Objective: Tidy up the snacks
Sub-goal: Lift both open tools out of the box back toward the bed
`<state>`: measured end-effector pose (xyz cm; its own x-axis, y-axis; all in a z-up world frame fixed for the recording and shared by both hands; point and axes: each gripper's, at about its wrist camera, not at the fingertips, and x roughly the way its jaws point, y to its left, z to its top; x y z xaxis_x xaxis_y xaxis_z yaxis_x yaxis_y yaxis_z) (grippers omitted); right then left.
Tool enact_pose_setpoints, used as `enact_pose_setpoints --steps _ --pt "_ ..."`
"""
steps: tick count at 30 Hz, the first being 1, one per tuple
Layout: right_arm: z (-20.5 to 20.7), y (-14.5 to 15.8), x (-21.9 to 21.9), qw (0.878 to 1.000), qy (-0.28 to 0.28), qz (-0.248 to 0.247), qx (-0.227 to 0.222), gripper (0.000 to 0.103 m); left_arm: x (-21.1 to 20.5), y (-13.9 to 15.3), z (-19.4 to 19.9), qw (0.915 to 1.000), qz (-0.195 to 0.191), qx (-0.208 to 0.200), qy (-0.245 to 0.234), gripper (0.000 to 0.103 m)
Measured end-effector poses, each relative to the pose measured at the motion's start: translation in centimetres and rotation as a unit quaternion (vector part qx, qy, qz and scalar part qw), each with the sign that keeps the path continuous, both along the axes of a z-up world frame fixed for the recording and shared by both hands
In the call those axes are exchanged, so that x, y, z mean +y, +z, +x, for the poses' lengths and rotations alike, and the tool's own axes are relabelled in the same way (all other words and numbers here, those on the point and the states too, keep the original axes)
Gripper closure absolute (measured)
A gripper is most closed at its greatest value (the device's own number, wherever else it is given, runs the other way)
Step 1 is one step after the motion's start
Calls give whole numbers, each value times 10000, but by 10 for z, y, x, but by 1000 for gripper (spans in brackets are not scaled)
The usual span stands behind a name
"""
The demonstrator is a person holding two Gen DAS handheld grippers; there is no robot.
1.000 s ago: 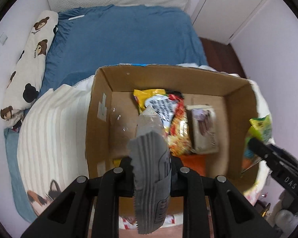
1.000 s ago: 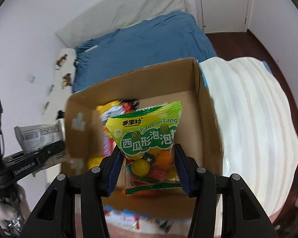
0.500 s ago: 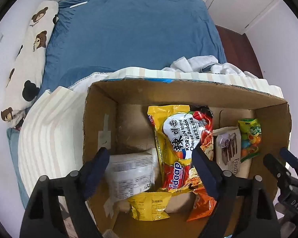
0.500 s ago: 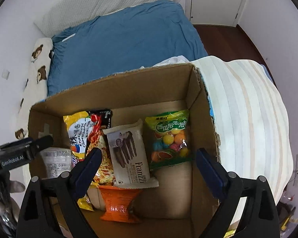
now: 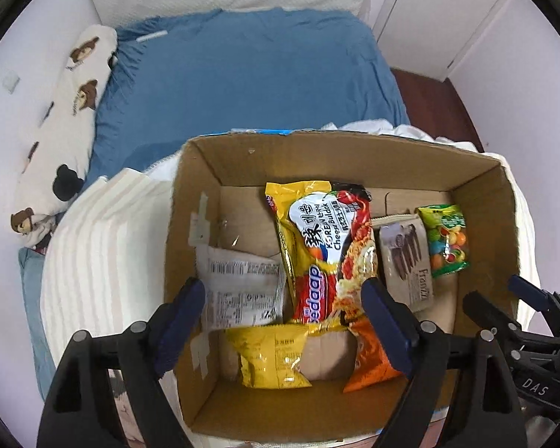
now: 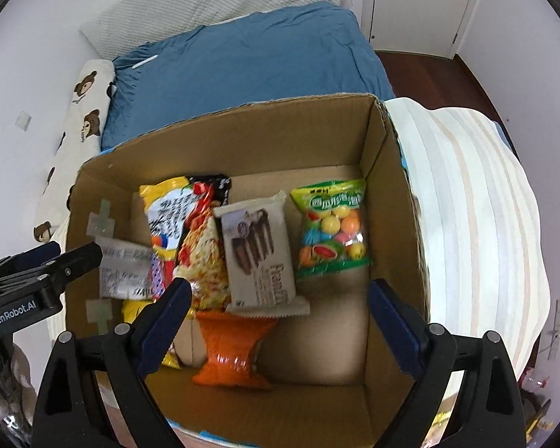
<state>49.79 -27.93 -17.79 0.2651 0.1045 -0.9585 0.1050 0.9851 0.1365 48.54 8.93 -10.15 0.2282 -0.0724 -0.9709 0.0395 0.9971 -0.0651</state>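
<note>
Both tools hang over the open cardboard box (image 5: 317, 156), which sits on a striped blanket (image 5: 104, 246) at the foot of a bed with a blue sheet (image 5: 242, 74). The left tool (image 5: 283, 321) has its fingers spread wide and holds nothing; the right tool (image 6: 280, 321) is the same, fingers apart and empty above the box. Down on the box floor the snacks lie flat, side by side: a grey wrapper (image 5: 239, 287) at the left wall, a yellow and red noodle packet (image 5: 324, 246) next to it and partly over it, a wafer packet (image 5: 407, 257) beside that, and a green bag of gumballs (image 6: 332, 231) nearest the right wall. Closer to the near wall lie a small yellow packet (image 5: 272, 358) and an orange packet (image 6: 231, 354), the orange one tucked under the lower ends of the noodle and wafer packets. A long pillow with bear prints (image 5: 63, 123) lies along the wall at the left
</note>
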Motion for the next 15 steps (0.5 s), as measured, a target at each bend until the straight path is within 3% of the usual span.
enact_pose_setpoints --steps 15 --pt "-106 58 20 9949 126 -233 -972 6 6 51 -112 9951 46 -975 155 17"
